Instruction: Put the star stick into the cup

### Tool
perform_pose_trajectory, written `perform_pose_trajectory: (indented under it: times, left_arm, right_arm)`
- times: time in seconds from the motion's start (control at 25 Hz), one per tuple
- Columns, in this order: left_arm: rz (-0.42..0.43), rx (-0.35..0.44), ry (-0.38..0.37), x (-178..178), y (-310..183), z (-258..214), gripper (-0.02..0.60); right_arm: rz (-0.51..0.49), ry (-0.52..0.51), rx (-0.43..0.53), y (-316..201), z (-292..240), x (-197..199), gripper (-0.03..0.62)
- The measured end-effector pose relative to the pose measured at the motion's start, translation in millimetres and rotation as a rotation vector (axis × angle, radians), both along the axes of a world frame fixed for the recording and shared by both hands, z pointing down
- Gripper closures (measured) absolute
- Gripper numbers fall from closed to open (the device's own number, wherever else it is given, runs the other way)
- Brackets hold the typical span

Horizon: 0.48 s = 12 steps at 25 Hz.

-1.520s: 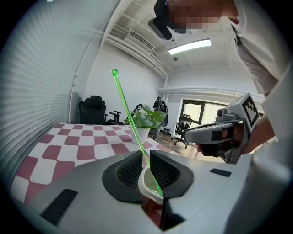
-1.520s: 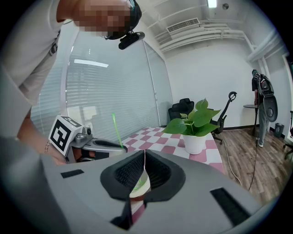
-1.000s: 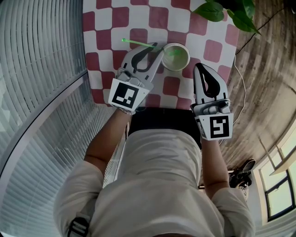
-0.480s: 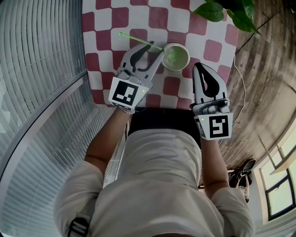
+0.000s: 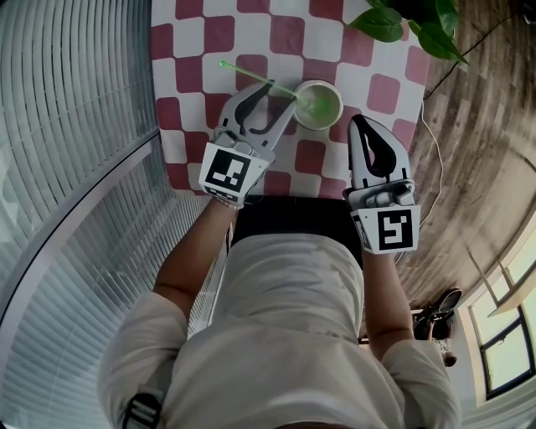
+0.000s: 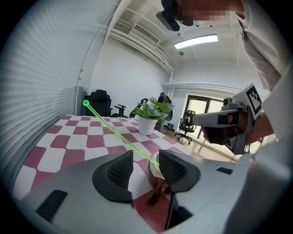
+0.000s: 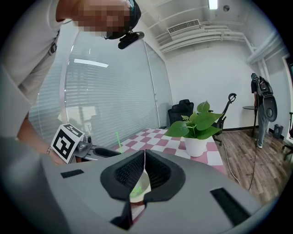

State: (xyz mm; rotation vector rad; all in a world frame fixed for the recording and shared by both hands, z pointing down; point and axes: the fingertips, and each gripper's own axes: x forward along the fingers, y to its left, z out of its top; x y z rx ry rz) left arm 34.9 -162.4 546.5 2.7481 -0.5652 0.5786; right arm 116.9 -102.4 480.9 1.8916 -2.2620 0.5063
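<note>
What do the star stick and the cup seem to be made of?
Star stick: likely translucent plastic; thin, bright neon green, almost glowing. Cup: perhaps paper or plastic; pale, matte wall with thin rim; the look leaves it open.

Tally at the one checked worktop (image 5: pixel 186 50): mostly ones, a few twos.
One cup (image 5: pixel 318 104), one green stick (image 5: pixel 258 78), one potted plant (image 5: pixel 381 23); two grippers, a left gripper (image 5: pixel 283 89) and a right gripper (image 5: pixel 362 123); two marker cubes (image 5: pixel 228 172), one apiece; two forearms (image 5: pixel 188 251).
</note>
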Motion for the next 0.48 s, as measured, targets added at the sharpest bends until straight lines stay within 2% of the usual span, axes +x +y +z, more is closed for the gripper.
perform_pose_trajectory:
  times: [0.28, 0.48]
  left_arm:
    - [-0.072, -0.033, -0.016, -18.0, 8.9, 1.3, 0.402]
    - [-0.1, 0.005, -0.017, -27.7, 17.6, -15.3, 0.402]
  right_arm:
    - [-0.007, 0.018, 0.015, -0.8, -13.3, 0.3, 0.56]
    - [-0.022, 0.038, 0.032, -1.5, -24.6, -0.2, 0.562]
